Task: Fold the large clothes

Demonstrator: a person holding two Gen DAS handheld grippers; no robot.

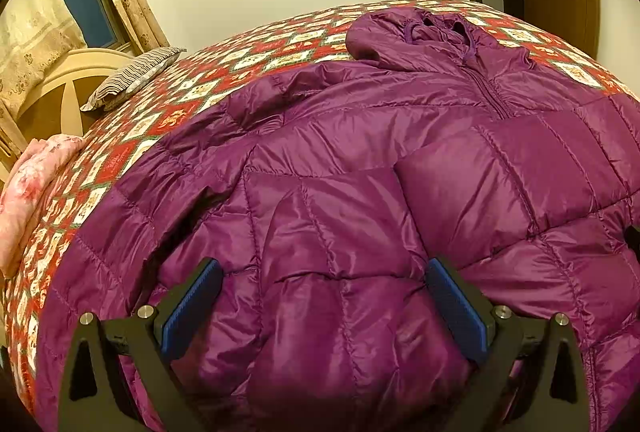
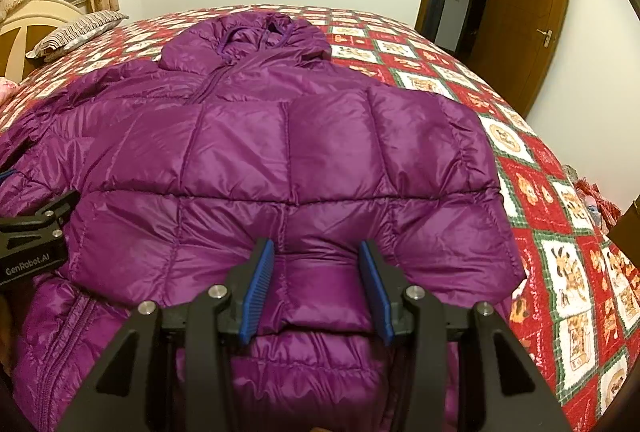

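Observation:
A purple quilted down jacket (image 1: 400,119) lies face up on the bed, its hood (image 2: 248,35) at the far end and the zip closed. One sleeve is folded across the chest. My left gripper (image 1: 320,272) stands wide, with a thick bulge of the jacket's near part filling the space between its blue pads (image 1: 192,308), and creases run out from the right pad. My right gripper (image 2: 316,252) is closed about halfway on the puffy end of the folded sleeve (image 2: 320,284), which touches both pads. The left gripper's black body (image 2: 32,232) shows at the left edge of the right wrist view.
A red patchwork quilt (image 2: 540,211) covers the bed. A striped pillow (image 1: 132,79) lies by the cream headboard (image 1: 60,87), and a pink folded blanket (image 1: 32,191) sits at the left bed edge. A wooden door (image 2: 520,31) stands open at the right.

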